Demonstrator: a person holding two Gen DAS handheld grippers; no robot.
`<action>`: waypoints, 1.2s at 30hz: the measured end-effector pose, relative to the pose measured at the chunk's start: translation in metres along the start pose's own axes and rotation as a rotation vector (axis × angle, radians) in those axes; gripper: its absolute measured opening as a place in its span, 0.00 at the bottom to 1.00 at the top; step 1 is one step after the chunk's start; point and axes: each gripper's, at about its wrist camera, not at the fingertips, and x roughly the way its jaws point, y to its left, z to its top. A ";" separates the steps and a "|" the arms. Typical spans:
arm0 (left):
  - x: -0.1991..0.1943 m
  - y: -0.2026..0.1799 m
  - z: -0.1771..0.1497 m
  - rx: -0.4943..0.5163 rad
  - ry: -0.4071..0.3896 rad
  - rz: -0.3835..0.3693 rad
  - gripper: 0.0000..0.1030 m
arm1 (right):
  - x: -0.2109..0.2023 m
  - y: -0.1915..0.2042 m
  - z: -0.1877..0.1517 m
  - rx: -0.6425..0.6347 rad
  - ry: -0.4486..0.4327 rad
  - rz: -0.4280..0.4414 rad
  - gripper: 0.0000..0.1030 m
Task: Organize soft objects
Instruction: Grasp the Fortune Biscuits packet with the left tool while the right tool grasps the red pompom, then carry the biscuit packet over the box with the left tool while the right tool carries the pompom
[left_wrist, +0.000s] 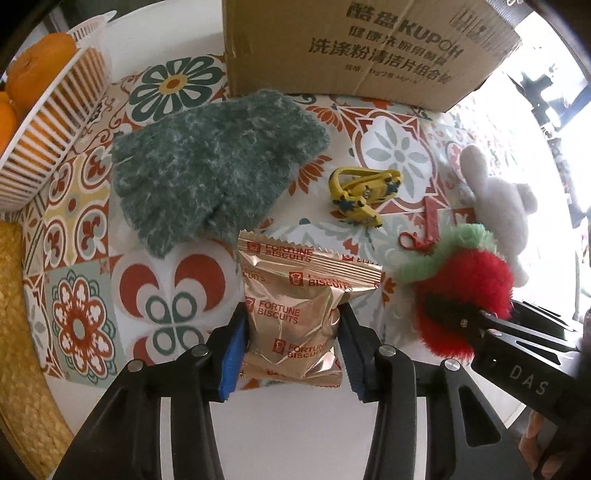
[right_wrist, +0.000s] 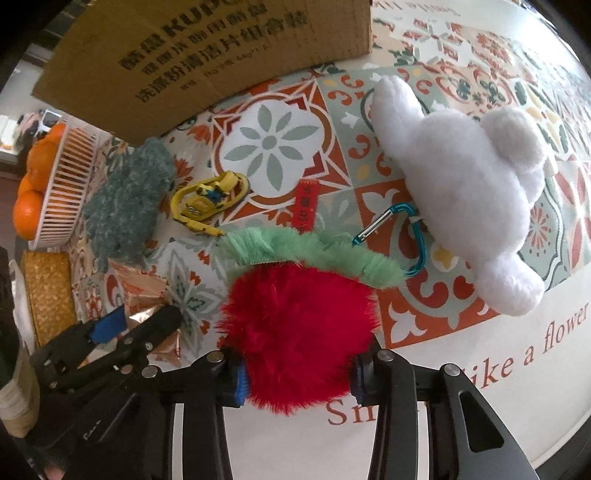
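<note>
Both grippers look loaded, so lift straight up w/ steady squeeze, no extra pressure. The left gripper (left_wrist: 293, 345) has its jaws clamped on the Fortune Biscuits packet (left_wrist: 299, 314); foil is already creased, and contents prob. crush easily. The right gripper (right_wrist: 297, 373) has its jaws pressed into the red plush strawberry (right_wrist: 295, 328), fur bulging past the pads. Strawberry sits on the patterned tablecloth (right_wrist: 273, 147), near front edge, green fuzzy top touching the white plush toy's blue carabiner (right_wrist: 413, 243).

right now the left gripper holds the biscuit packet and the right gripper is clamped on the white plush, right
Not quite. The right gripper is clamped on the red furry strawberry, as the right wrist view shows; the white plush lies apart. The left gripper does hold the biscuit packet.
</note>
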 end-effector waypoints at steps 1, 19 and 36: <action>-0.004 0.000 -0.004 -0.004 -0.009 -0.002 0.45 | -0.005 0.000 -0.003 -0.008 -0.010 0.000 0.40; -0.110 -0.016 -0.017 -0.060 -0.264 0.017 0.45 | -0.087 0.009 -0.007 -0.119 -0.216 0.038 0.40; -0.174 -0.039 0.009 -0.048 -0.440 0.016 0.45 | -0.163 0.019 0.012 -0.188 -0.393 0.088 0.40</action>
